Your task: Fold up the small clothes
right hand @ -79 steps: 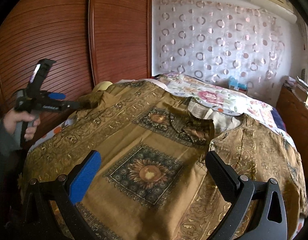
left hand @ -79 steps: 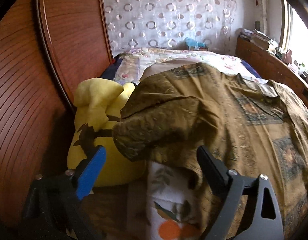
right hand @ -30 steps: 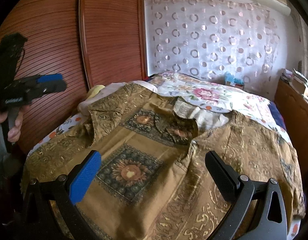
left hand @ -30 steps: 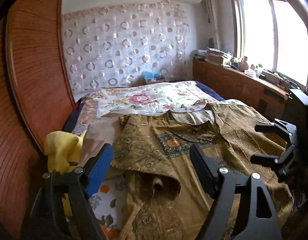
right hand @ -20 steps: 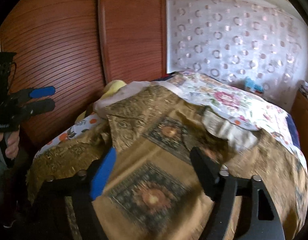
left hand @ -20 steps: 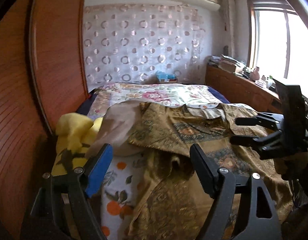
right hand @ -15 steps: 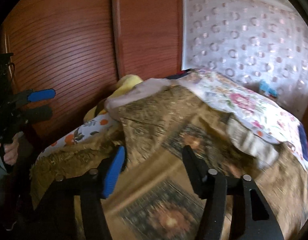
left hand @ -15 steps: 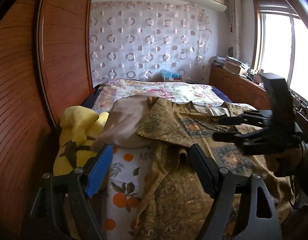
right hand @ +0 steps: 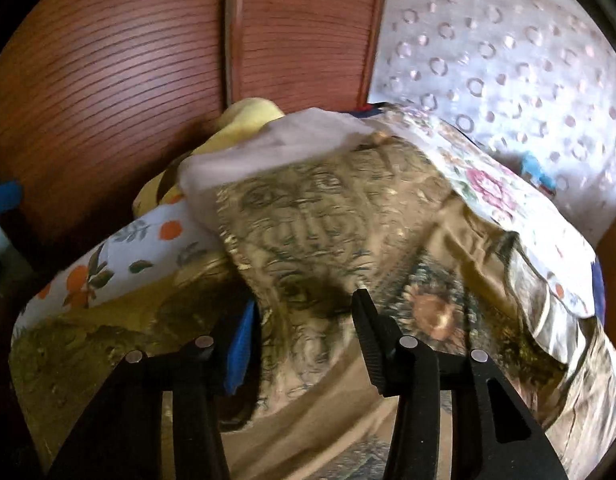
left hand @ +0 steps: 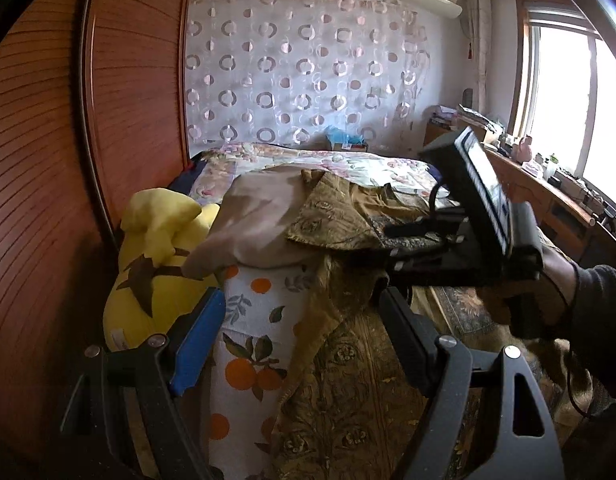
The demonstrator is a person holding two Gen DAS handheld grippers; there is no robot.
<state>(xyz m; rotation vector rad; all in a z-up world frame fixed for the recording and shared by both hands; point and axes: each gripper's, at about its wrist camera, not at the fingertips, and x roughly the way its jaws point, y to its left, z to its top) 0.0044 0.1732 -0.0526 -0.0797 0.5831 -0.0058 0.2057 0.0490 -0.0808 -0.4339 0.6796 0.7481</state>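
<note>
The right gripper [right hand: 304, 320] had swung across the bed toward the wardrobe side since a second earlier, leaving the middle of the shirt and arriving over its folded-back sleeve, and its jaws had just been closing, with a ridge of the brown patterned cloth standing between them. Whether the pads already pressed on that cloth could not be told from the blurred right wrist view (the fabric rose between the blue pad and the black finger, but contact was unclear). In the left wrist view the same tool [left hand: 392, 248] reached in from the right, borne by a hand [left hand: 548, 276] in a dark sleeve, its tips at the sleeve's edge.

The left gripper [left hand: 296, 332] had dropped lower and nearer the bed corner; it hung spread and empty above the shirt's hanging hem and the orange-print sheet [left hand: 248, 340].

The shirt [right hand: 328, 216] lay spread over the bed, one sleeve already turned inward on top of a pale cushion [left hand: 260, 216], with the yellow plush toy [left hand: 156, 248] wedged between the bed and the wooden wardrobe [left hand: 40, 160]. Judging by this, the fold was barely begun: the right side seemed to be taking the sleeve for the next turn, while the left looked set to catch the lower edge
</note>
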